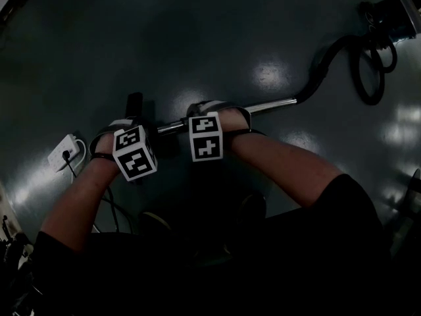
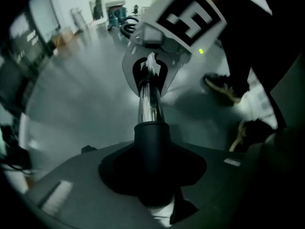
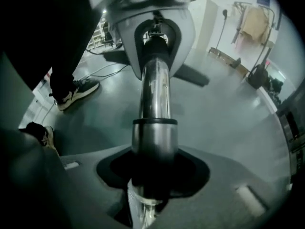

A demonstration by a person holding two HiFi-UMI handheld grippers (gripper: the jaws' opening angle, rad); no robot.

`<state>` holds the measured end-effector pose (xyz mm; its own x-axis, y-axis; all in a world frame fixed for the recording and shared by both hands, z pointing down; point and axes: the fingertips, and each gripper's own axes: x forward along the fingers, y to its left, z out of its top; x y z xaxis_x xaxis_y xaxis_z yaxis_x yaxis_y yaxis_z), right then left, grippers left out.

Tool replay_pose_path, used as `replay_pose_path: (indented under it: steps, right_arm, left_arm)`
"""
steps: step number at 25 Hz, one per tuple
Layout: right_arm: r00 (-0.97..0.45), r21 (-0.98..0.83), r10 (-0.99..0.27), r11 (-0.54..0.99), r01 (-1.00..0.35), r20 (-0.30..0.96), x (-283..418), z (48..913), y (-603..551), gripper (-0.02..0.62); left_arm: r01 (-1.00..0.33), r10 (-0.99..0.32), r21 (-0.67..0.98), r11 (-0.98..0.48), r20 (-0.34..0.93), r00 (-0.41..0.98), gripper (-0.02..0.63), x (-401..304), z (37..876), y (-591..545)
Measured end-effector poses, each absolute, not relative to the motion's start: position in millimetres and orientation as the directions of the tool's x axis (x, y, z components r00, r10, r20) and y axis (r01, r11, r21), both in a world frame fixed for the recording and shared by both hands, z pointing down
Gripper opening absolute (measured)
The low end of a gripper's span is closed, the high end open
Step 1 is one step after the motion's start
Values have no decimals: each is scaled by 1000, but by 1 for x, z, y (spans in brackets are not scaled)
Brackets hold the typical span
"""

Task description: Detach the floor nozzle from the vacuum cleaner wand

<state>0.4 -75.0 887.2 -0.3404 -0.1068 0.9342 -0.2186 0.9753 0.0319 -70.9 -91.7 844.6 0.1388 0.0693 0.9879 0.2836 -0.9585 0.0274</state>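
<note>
Left tongs: clenched on the black neck of the floor nozzle, which lies on the floor.
Right tongs: clenched on the chrome wand, just beside.
Done: both grips are taken.
Left: the neck is seen still joined to the wand; the pulling apart is judged to remain.

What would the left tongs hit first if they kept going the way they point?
The nozzle's black neck, clamped between the left tongs; past it, probably the floor.
</note>
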Motion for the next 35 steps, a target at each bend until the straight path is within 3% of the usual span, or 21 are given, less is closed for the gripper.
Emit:
replay_pose_path:
  steps: [2, 5, 12, 18, 21, 24, 28, 30, 35]
  right_arm:
    - [-357, 12, -102, 970, -244, 929, 4, 883, -82, 181]
    - [-359, 19, -113, 967, -254, 926, 5, 880, -86, 181]
    - [-285, 59, -121, 974, -217, 951, 0, 896, -73, 183]
    - [-267, 88, -134, 980, -178, 954, -4, 901, -63, 183]
    - [-276, 70, -119, 981, -180, 954, -6, 903, -63, 183]
    - [-290, 35, -94, 979, -202, 952, -1, 900, -67, 181]
    - [-304, 3, -77, 972, -235, 950, 3, 896, -74, 181]
    - [-302, 13, -87, 971, -237, 949, 3, 896, -75, 181]
    - [-300, 41, -106, 976, -216, 948, -2, 896, -72, 183]
  left_arm:
    - [379, -135, -205, -902, 970, 202, 150, -66, 841, -113]
    - [394, -186, -273, -877, 951, 247, 152, -63, 839, -120]
    - [225, 189, 153, -962, 970, 150, 153, -78, 852, -85]
    - [40, 525, 526, -850, 836, 161, 153, -83, 848, -50]
    - [74, 448, 442, -894, 876, 179, 153, -80, 850, -57]
    - [195, 199, 164, -967, 964, 178, 150, -74, 854, -79]
    - [341, -109, -189, -921, 965, 239, 152, -66, 856, -102]
    - [344, -99, -182, -921, 964, 246, 152, -65, 857, -103]
    - [243, 205, 157, -957, 960, 189, 153, -74, 854, -85]
